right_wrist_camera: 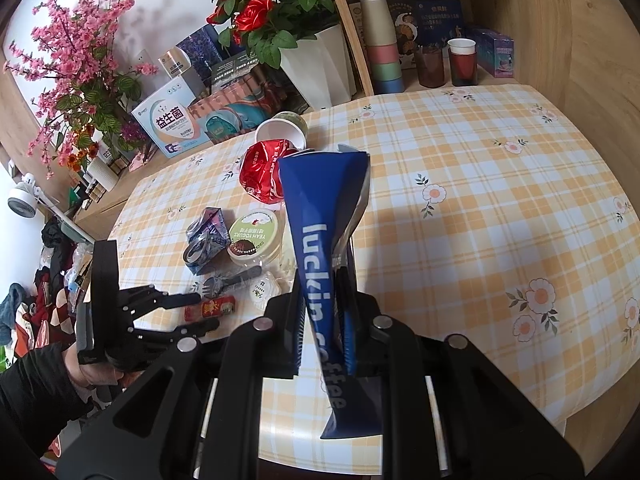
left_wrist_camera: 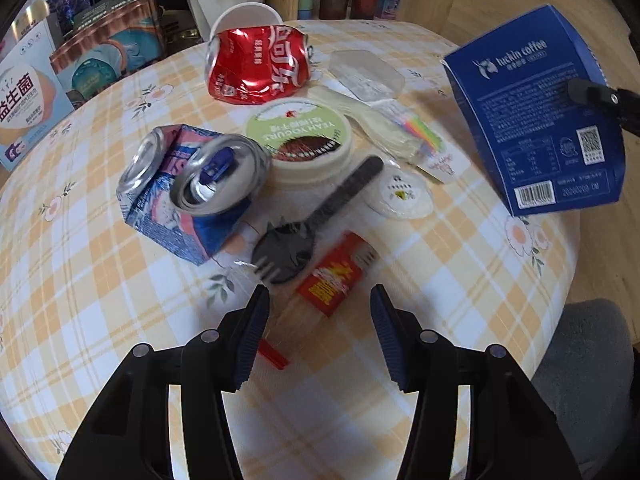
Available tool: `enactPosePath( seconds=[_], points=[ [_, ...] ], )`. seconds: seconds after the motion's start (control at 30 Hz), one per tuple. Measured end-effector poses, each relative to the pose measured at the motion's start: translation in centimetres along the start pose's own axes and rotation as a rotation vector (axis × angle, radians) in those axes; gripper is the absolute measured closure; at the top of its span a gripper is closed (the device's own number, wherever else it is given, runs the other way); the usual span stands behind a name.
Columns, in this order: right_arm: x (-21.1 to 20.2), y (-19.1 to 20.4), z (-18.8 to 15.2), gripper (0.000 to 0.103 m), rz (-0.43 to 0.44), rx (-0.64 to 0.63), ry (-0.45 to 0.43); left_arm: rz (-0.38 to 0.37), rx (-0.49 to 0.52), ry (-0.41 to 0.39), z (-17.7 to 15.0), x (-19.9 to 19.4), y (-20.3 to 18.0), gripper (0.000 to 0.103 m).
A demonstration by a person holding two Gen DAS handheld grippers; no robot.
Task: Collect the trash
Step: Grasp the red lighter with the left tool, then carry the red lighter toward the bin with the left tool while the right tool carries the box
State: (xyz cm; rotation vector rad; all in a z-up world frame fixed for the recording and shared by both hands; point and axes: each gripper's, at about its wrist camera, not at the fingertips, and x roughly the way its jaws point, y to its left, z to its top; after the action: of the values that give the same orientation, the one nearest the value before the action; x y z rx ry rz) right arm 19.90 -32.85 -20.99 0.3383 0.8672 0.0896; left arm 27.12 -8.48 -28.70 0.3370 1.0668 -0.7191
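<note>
My right gripper [right_wrist_camera: 324, 300] is shut on a blue luckin coffee box [right_wrist_camera: 320, 216] and holds it above the table; the box also shows at the right of the left wrist view [left_wrist_camera: 536, 120]. My left gripper [left_wrist_camera: 318, 300] is open and empty, just short of a small red packet [left_wrist_camera: 336, 276] and a black plastic spork [left_wrist_camera: 304, 232]. Beyond lie a crushed blue-pink can [left_wrist_camera: 192, 192], a yogurt cup [left_wrist_camera: 304, 140], a crushed red cola can [left_wrist_camera: 256, 64], a white lid [left_wrist_camera: 400, 196], a clear plastic lid [left_wrist_camera: 366, 74] and a white cup [left_wrist_camera: 248, 16].
The round table has a yellow plaid cloth [right_wrist_camera: 480, 184]. Boxes [right_wrist_camera: 176, 124], flower pots [right_wrist_camera: 320, 64] and stacked cups [right_wrist_camera: 384, 48] stand along its far edge. A wooden wall rises at the right. A red strip [left_wrist_camera: 274, 354] lies by my left finger.
</note>
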Motion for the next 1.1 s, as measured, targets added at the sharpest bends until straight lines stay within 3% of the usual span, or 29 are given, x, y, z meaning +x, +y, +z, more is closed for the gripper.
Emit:
enactPosePath(
  seconds=[0.23,0.3,0.33,0.63,0.83,1.1],
  points=[
    [0.0,-0.1,0.0,0.084,0.001,0.005,-0.002,0.063,0.039,-0.02,-1.1,0.0,-1.8,0.054],
    [0.0,0.1,0.0,0.084,-0.001,0.001,-0.004,0.082,0.01,-0.023,-0.7,-0.1,-1.6,0.076],
    [0.0,0.2,0.0,0.084,-0.003,-0.001,-0.004,0.079,-0.004,-0.02,-0.5,-0.1,-1.4,0.081],
    [-0.6,0.0,-0.7,0.086,0.006,0.02,0.006,0.078,-0.056,-0.031,-1.4,-1.3,-2.5,0.081],
    [-1.5,0.3,-1.7,0.087,0.017,0.031,0.0,-0.011,-0.134,-0.109,-2.5,-4.7,-3.4,0.081],
    [-3.6,1.2,-3.1,0.086,0.032,0.038,-0.015,-0.054,-0.216,-0.25,-3.2,-11.4,-5.3,0.081]
  ],
)
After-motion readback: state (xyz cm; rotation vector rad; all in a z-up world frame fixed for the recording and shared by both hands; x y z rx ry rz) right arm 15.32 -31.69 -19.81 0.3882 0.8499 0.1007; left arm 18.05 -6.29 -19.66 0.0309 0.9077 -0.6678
